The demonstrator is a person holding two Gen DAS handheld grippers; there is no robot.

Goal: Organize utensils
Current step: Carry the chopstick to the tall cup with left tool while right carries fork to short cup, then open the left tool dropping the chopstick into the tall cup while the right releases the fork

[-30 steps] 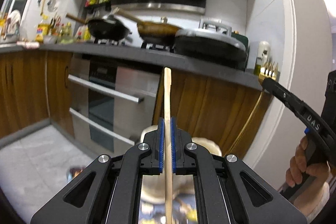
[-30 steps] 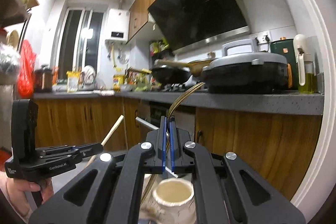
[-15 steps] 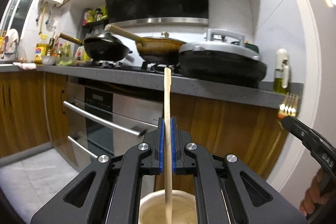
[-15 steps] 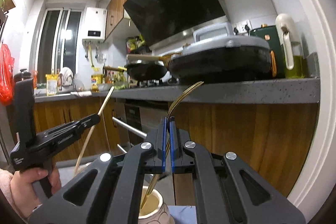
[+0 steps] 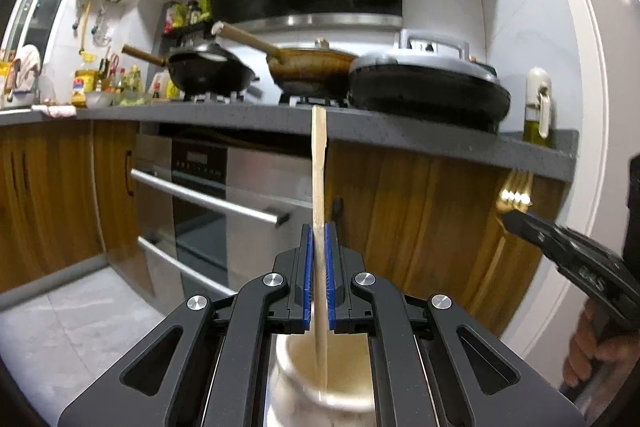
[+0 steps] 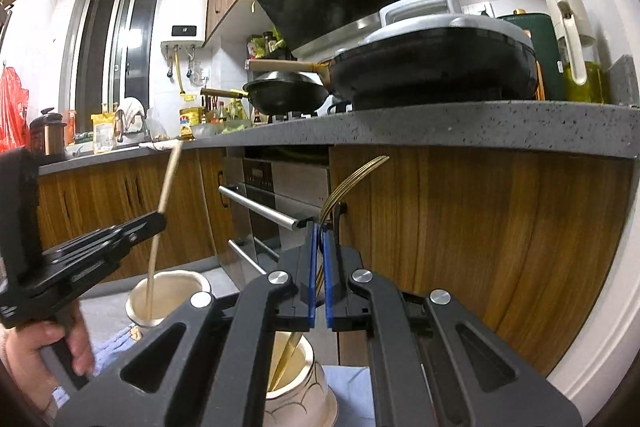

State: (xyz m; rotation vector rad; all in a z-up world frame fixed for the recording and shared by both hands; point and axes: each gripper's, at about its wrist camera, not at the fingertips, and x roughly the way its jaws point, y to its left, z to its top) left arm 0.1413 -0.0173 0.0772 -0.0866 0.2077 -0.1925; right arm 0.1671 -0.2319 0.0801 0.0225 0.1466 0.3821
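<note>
Clamping wooden stick (image 5: 319,163) in left gripper (image 5: 319,259), long axis near upright, lower end inside cream jar (image 6: 168,297) | right gripper (image 6: 319,259) closed on gold fork (image 6: 352,179), tines up, handle tip down in second jar (image 6: 298,383)

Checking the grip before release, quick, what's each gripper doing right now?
Left gripper: closed on the wooden stick, tip in a pot.
Right gripper: closed on the gold fork.
</note>
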